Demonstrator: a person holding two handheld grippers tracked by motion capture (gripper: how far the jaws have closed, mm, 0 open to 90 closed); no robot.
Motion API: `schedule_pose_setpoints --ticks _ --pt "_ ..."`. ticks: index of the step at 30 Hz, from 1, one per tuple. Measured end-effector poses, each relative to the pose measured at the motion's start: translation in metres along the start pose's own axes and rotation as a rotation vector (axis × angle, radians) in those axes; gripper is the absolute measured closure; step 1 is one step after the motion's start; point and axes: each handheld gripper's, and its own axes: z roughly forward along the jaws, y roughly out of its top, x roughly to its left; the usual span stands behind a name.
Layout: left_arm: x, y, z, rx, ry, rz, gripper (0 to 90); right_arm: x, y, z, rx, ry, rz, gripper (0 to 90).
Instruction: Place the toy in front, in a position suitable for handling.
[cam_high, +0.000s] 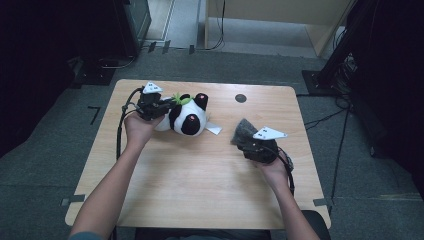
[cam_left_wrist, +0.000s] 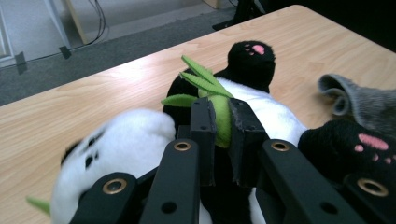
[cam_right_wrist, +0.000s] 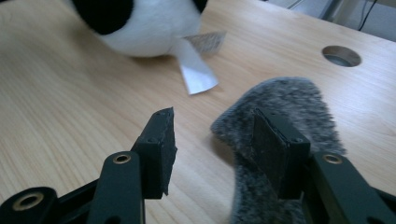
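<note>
Pale wood is spreading under everything as the table (cam_high: 200, 175) is carrying a stuffed panda (cam_high: 186, 116) at its far left part, lying on its side with its long axis running across, feet toward the right and a white tag (cam_right_wrist: 196, 74), nothing readable on it, trailing from its rear. Left gripper (cam_left_wrist: 222, 126) is clamping the panda's green leaf (cam_left_wrist: 223, 119) tightly. Right gripper (cam_right_wrist: 212, 149) is standing half open, one jaw lying against a grey furry cloth (cam_right_wrist: 289, 100) to the panda's right, gripping nothing.

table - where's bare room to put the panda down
The near half of the table, between the two forearms, is bare, as is the left edge strip. It is crowded in the far middle: panda, its tag and the grey furry piece.
</note>
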Motion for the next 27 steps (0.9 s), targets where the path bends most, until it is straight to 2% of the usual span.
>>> schedule_pose_setpoints --ticks 1,2,4,6,9,13,18,22,27 --pt "0.0 0.0 0.0 0.0 0.0 0.0 81.7 0.0 0.0 0.0 0.0 0.0 0.0 49.4" --pt "-0.003 0.0 -0.002 -0.004 -0.007 -0.009 81.6 -0.007 -0.001 -0.004 -0.014 -0.002 0.034 48.6" --pt "-0.012 -0.003 -0.008 -0.013 -0.034 -0.039 81.6 -0.014 -0.002 -0.007 -0.025 0.004 0.06 48.1" --pt "-0.018 -0.006 -0.011 -0.015 -0.05 -0.063 81.5 -0.018 -0.003 -0.009 -0.033 0.002 0.065 48.3" --pt "-0.028 -0.01 -0.014 -0.011 -0.056 -0.073 81.5 -0.021 -0.004 -0.01 -0.033 -0.004 0.076 48.3" --pt "-0.044 -0.013 -0.017 -0.008 -0.054 -0.068 81.3 -0.021 -0.005 -0.007 -0.013 -0.039 0.047 48.3" --pt "-0.062 -0.02 -0.017 -0.005 -0.063 -0.066 81.1 -0.026 -0.005 -0.002 0.021 -0.045 0.06 46.7" --pt "-0.07 -0.026 -0.016 -0.003 -0.053 -0.05 80.5 -0.033 -0.006 0.003 0.042 -0.054 0.088 45.5" --pt "-0.068 -0.033 -0.014 -0.013 -0.074 -0.054 77.5 -0.041 -0.01 0.015 0.091 -0.071 0.106 44.9"
